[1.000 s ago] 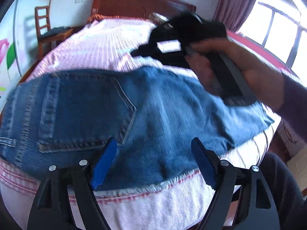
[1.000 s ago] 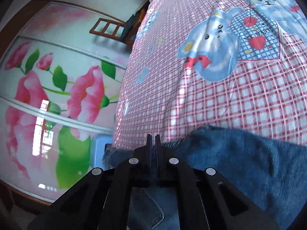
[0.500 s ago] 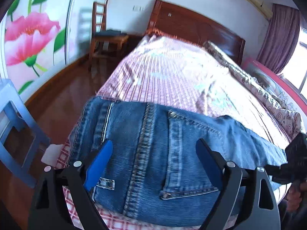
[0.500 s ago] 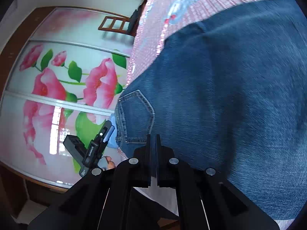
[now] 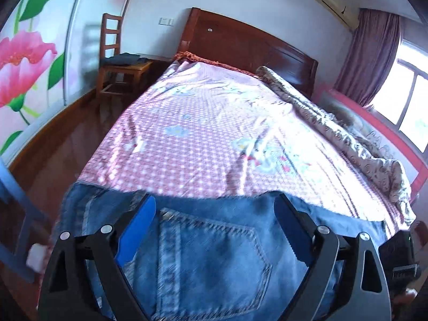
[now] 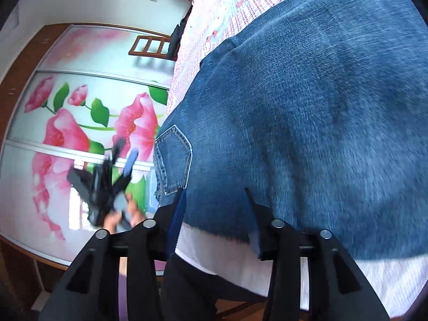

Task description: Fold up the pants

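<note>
Folded blue jeans (image 5: 214, 262) lie across the near end of the bed, back pocket up. My left gripper (image 5: 214, 227) hovers over that pocket with its blue-padded jaws wide open and nothing gripped. In the right wrist view the jeans (image 6: 307, 107) fill the frame, and their frayed hem (image 6: 214, 234) sits near the bed's edge. My right gripper (image 6: 215, 222) stands at this hem; its jaws are opening, the hem lies between them and the pads do not press on it. The left gripper (image 6: 107, 182) shows blurred off the bed's side, held in a hand.
The pink checked bedsheet (image 5: 214, 139) stretches to a wooden headboard (image 5: 248, 45). A rolled quilt (image 5: 347, 139) lies along the right side. A wooden chair (image 5: 117, 61) stands by the flowered wardrobe (image 6: 67, 133). A blue stool (image 5: 16, 214) is at the left.
The right gripper's jaws have parted from shut, at the jeans' hem. The left gripper has drawn back over the pocket, so more bed shows ahead. The left gripper looks blurred in the right view.
</note>
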`<state>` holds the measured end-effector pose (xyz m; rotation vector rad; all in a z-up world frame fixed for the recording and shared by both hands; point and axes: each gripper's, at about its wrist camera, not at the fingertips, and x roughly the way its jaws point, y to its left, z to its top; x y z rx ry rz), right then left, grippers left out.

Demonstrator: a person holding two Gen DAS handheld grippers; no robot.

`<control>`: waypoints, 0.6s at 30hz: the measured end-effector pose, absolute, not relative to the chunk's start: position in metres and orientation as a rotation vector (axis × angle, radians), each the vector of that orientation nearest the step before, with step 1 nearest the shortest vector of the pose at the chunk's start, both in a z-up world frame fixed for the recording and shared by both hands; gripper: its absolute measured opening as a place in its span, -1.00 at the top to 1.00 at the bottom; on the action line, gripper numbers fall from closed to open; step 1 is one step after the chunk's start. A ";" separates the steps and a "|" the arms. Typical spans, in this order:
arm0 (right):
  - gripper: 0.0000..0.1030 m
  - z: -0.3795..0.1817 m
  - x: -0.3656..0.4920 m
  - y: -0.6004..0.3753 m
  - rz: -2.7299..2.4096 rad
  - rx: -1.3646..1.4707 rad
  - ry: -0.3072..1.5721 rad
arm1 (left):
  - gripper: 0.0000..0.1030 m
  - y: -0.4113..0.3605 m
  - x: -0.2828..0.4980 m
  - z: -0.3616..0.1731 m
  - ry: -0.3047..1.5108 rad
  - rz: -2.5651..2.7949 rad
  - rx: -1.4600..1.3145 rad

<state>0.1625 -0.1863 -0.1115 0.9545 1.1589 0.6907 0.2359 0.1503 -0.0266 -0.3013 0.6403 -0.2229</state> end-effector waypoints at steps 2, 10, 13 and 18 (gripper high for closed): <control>0.17 -0.108 0.153 -0.196 0.681 0.943 1.167 | -0.75 0.148 0.268 -0.037 0.680 -0.276 -0.418; -0.14 -0.108 0.095 -0.276 0.528 0.998 1.146 | -0.78 0.133 0.296 -0.099 0.850 -0.253 -0.461; -0.14 -0.104 0.070 -0.312 0.469 1.046 1.074 | -0.78 0.120 0.295 -0.087 0.876 -0.209 -0.379; -0.14 -0.100 0.019 -0.405 0.237 1.178 0.856 | -0.88 0.078 0.251 -0.046 0.786 -0.300 -0.364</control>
